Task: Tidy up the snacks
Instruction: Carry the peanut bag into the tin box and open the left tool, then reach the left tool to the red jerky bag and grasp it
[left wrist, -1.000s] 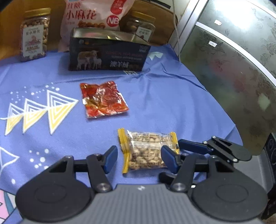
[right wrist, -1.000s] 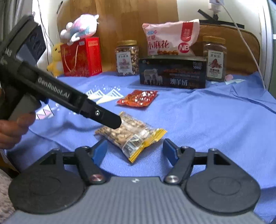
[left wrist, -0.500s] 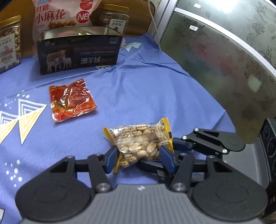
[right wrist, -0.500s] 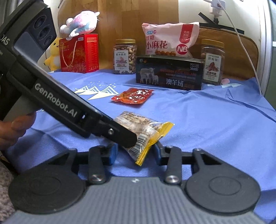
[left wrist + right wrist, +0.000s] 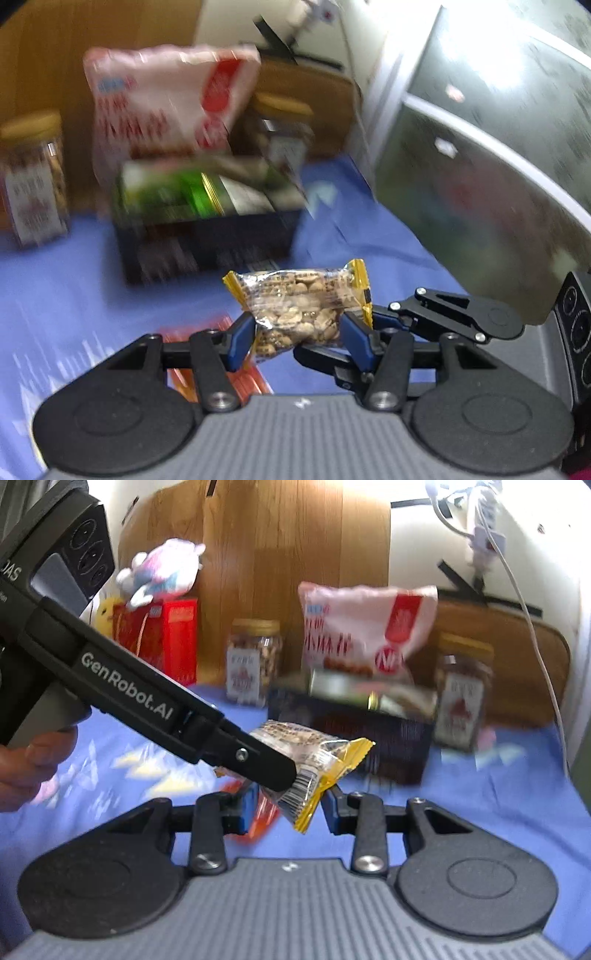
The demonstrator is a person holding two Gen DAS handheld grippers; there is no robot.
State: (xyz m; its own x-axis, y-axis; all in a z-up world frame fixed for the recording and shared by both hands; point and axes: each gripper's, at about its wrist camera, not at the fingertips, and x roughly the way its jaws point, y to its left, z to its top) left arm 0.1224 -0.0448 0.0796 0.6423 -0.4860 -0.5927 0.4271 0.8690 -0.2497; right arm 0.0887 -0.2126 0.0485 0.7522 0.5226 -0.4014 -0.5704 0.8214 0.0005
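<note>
1. Clear plastic peanut packet with yellow crimped ends (image 5: 301, 308), flat on the cloth a second ago, now hangs above it, clamped by both the left gripper (image 5: 298, 338) and the right gripper (image 5: 287, 808).
2. Its long axis runs 9 to 3 o'clock in the left view.
3. Beyond, at 11 o'clock, sits the open dark rectangular tin (image 5: 207, 236) on the blue cloth (image 5: 55, 280).

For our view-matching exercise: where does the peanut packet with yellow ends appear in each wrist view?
Left wrist: peanut packet low centre, between the claw's blue pads.
Right wrist: peanut packet centre, partly behind the other claw's black finger.
Shared landmark: the dark box behind it.
</note>
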